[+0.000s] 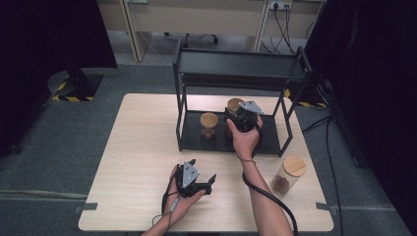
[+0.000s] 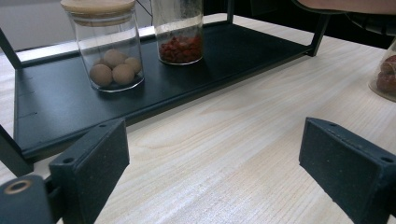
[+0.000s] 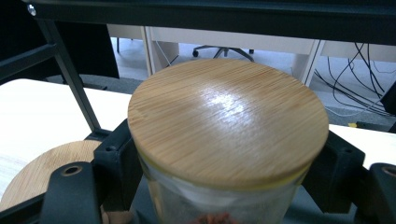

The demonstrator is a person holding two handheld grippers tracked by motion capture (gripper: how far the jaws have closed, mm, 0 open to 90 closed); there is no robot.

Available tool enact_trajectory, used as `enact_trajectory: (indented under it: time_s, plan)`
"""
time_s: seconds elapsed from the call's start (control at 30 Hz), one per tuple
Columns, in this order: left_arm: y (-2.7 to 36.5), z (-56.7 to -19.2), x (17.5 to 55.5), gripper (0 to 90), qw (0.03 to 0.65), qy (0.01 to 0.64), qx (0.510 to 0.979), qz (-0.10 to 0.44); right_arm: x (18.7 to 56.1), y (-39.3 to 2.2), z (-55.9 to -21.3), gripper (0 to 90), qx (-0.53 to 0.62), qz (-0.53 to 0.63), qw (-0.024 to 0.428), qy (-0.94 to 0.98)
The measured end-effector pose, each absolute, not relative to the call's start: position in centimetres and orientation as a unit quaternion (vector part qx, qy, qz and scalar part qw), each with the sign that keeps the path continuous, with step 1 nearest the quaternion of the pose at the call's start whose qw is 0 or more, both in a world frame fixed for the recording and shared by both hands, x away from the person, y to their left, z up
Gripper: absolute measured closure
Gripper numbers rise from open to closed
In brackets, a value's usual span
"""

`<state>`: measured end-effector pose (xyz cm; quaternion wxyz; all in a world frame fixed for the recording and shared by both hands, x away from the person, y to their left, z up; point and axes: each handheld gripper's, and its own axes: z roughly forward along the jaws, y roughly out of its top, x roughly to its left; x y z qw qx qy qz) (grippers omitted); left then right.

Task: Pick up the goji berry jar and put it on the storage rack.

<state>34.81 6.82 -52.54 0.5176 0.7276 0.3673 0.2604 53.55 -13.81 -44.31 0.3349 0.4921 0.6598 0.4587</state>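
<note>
Between the right gripper's (image 3: 224,186) matt, grainy black jaws stood a clear glass jar (image 3: 215,205) with a glossy, fine-grained bamboo lid (image 3: 228,119). The table (image 2: 233,154) beneath the left gripper's (image 2: 212,172) jaws was pale, smooth wood-grain; the rack shelf (image 2: 60,102) was matt black metal.

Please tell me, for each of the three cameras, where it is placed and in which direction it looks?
High view: above the person's side, looking forward and down at the table and black rack; both forearms enter below.
Left gripper view: low over the table, facing the rack; its open jaws show.
Right gripper view: inside the rack, jaws around the red-filled jar.
Shared: that jar and the jar of balls.
</note>
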Motion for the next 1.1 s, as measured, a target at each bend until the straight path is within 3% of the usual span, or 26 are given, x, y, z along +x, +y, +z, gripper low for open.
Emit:
enact_trajectory:
  time_s: [0.27, 0.5, 0.63, 1.1]
  plan:
    - [6.8, -52.5, 34.8, 8.0, 0.517, 0.368, 0.728, 0.260, 53.4, -13.7, -44.4, 24.0, 0.491, 0.460, 0.337, 0.659]
    - [6.8, -52.5, 34.8, 8.0, 0.517, 0.368, 0.728, 0.260, 53.4, -13.7, -44.7, 9.2, 0.502, 0.466, 0.321, 0.654]
    - [6.8, -52.5, 34.8, 8.0, 0.517, 0.368, 0.728, 0.260, 53.3, -13.5, -44.6, 5.3, 0.504, 0.467, 0.321, 0.652]
    - [6.8, -52.5, 34.8, 8.0, 0.517, 0.368, 0.728, 0.261, 52.1, -14.0, -44.6, 3.9, 0.507, 0.474, 0.314, 0.648]
